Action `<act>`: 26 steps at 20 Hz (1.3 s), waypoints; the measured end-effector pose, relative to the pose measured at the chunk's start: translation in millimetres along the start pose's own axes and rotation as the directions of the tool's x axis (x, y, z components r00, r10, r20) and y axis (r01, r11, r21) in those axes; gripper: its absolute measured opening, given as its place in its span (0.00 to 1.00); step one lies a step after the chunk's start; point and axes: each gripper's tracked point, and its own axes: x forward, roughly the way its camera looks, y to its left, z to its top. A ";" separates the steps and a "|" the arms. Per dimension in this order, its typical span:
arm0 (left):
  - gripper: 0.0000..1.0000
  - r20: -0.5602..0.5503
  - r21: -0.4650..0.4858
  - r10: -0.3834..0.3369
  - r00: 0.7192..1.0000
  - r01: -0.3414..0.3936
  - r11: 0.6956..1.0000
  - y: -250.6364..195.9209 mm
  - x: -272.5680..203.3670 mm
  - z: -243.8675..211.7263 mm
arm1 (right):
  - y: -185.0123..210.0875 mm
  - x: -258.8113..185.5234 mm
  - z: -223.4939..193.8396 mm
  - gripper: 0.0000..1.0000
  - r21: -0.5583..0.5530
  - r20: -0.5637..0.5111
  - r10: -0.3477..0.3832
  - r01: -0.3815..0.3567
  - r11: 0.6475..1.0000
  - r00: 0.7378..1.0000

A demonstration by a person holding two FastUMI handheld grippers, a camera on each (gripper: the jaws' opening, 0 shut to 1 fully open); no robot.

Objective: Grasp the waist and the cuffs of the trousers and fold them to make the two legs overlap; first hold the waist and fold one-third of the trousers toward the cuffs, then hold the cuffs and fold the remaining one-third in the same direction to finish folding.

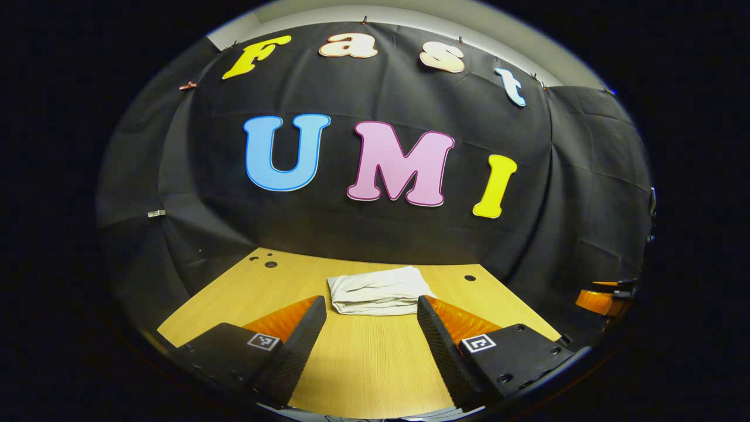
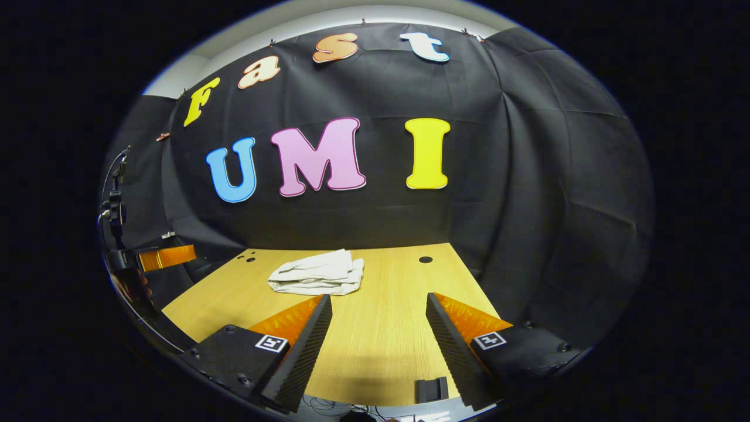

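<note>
Both grippers are hovering level above the near part of the worktop [image 1: 363, 363], pointing toward the far wall. The left gripper [image 1: 371, 313] is standing with its jaws spread wide, holding nothing and touching nothing; bare wood is showing between the two fingers. The right gripper [image 2: 379, 310] is posed the same way, jaws wide apart and empty. The trousers [image 1: 378, 291] are lying as a compact, pale folded bundle on the worktop, toward its far half; in the left gripper view they are sitting just beyond the fingertips and centred between them, while in the right gripper view the trousers [image 2: 317, 273] are lying to the left of the gripper's line, beyond its left finger. In the right gripper view the other gripper is showing at the far left, off the worktop's left edge. The worktop's far edge is meeting the black cloth wall. Open wood is lying around the bundle on its left, right and near sides.
</note>
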 end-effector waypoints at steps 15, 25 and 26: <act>0.97 0.008 0.012 0.012 1.000 -0.012 1.000 6.3 -74.5 -25.0 | 2.6 -40.9 9.8 0.99 -0.086 0.039 -0.004 0.007 0.996 0.999; 0.97 -0.068 -0.021 0.138 0.988 -0.140 0.990 53.3 -94.0 -50.3 | 9.4 -14.4 20.9 0.99 -0.104 0.045 0.035 -0.030 0.994 0.998; 0.97 -0.063 -0.012 0.151 0.987 -0.152 0.988 54.2 -91.7 -47.6 | 8.4 -9.4 20.9 0.99 -0.105 0.045 0.044 -0.039 0.994 0.998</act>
